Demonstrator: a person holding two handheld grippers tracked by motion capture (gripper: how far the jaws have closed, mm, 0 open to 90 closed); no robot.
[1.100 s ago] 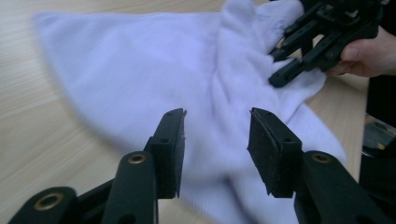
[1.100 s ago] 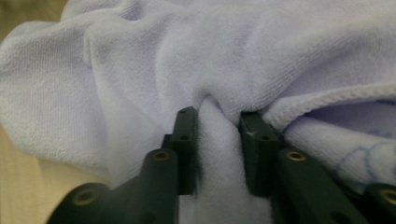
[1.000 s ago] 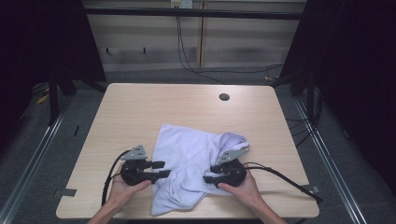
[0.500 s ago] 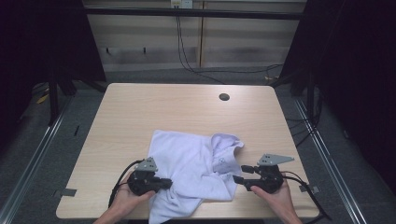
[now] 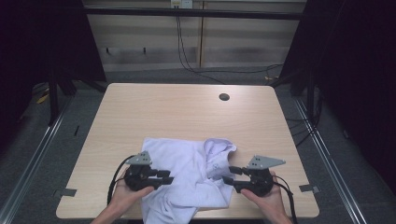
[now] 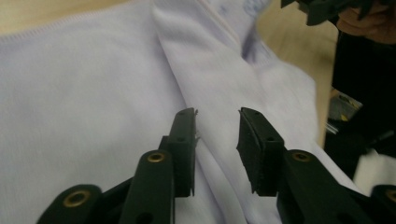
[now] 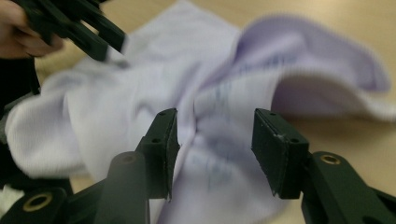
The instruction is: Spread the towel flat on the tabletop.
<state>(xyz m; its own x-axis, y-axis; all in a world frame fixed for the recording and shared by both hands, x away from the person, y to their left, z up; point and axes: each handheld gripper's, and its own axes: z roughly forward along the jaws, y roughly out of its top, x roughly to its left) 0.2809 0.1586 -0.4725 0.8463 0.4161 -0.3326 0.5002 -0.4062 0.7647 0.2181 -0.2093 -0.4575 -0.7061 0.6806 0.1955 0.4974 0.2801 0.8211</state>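
Pale lilac shirt [image 5: 187,177] showing as soft matt knit cloth with a stitched hem, table [image 5: 163,112] looking like smooth light wood-grain laminate, left tongs [image 6: 217,140] and right tongs [image 7: 215,149] appearing as matt black plastic with brass-coloured rivets, pads looking rough.

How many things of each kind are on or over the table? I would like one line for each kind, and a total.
White garment: 1
Handheld grippers: 2, left gripper and right gripper
Dark round hole in the table, at: 1
Total: 4
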